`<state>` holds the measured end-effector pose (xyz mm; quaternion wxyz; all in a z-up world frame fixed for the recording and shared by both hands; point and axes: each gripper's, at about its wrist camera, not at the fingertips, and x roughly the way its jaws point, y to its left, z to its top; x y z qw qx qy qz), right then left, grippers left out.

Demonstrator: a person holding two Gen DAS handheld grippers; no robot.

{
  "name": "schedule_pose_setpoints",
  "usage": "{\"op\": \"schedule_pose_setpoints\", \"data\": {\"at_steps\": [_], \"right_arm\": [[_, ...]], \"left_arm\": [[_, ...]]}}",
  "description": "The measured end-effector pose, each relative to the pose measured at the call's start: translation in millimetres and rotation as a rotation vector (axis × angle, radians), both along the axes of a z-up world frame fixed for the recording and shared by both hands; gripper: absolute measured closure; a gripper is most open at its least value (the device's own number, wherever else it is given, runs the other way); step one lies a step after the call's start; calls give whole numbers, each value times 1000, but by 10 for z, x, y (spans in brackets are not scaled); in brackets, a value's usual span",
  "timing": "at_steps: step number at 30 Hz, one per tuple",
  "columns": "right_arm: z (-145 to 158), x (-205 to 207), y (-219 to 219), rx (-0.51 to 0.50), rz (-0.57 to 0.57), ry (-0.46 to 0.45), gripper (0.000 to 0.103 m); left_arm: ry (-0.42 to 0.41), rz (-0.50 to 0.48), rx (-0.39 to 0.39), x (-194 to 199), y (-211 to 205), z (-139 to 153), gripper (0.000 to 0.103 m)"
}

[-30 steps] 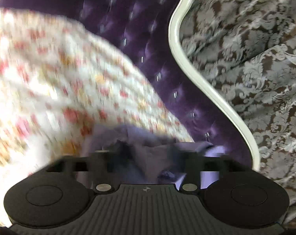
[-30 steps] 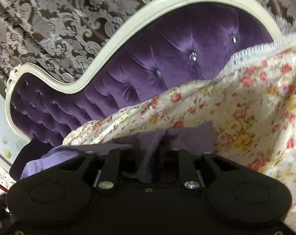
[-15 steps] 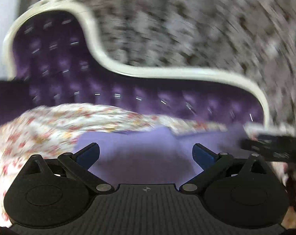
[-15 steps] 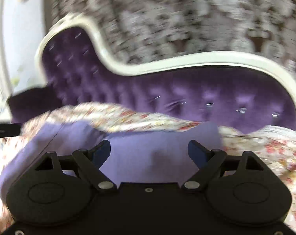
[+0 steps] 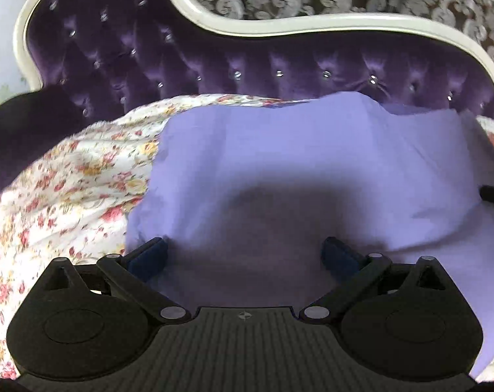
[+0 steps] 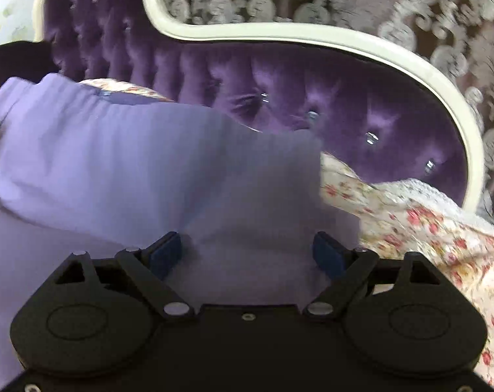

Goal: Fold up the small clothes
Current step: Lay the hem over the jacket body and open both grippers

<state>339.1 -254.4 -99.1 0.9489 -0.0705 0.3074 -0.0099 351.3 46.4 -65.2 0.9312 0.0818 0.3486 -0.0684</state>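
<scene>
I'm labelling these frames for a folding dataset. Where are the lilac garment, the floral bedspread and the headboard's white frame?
lilac garment point(image 5: 312, 150): left wrist view, its flat middle.
floral bedspread point(image 5: 67, 189): left wrist view, bare patch left of the garment.
headboard's white frame point(image 6: 312, 34): right wrist view, top rail.

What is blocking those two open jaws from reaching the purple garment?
Nothing visible. The left gripper and the right gripper both hover right over the purple garment, jaws open, with only bare cloth between the pads. It lies on the floral cover.

Left gripper point(image 5: 243, 256) fingers spread wide above lilac garment point(image 5: 312, 170), floral bedspread point(image 5: 67, 179), tufted purple headboard point(image 5: 214, 62)
</scene>
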Motion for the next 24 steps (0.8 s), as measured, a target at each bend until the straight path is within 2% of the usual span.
{"op": "schedule_pose_setpoints", "data": {"at_steps": [6,9,11,21,24], "right_arm": [[66,-52,-104,30,-16,-2,15],[129,-193,-227,89,-17,2,12],[168,-281,-324,138,-23,9,5],[46,-615,-918,514,-21,79,5],[-33,-601,-984,602,7,112,2]], "left_arm": [[39,72,-113,15,350,52,0],[93,84,-248,-109,545,36,0],[108,86,-320,-212,657,22,0],[54,60,-390,-661,827,189,1],[104,34,-428,-667,840,153,1]]}}
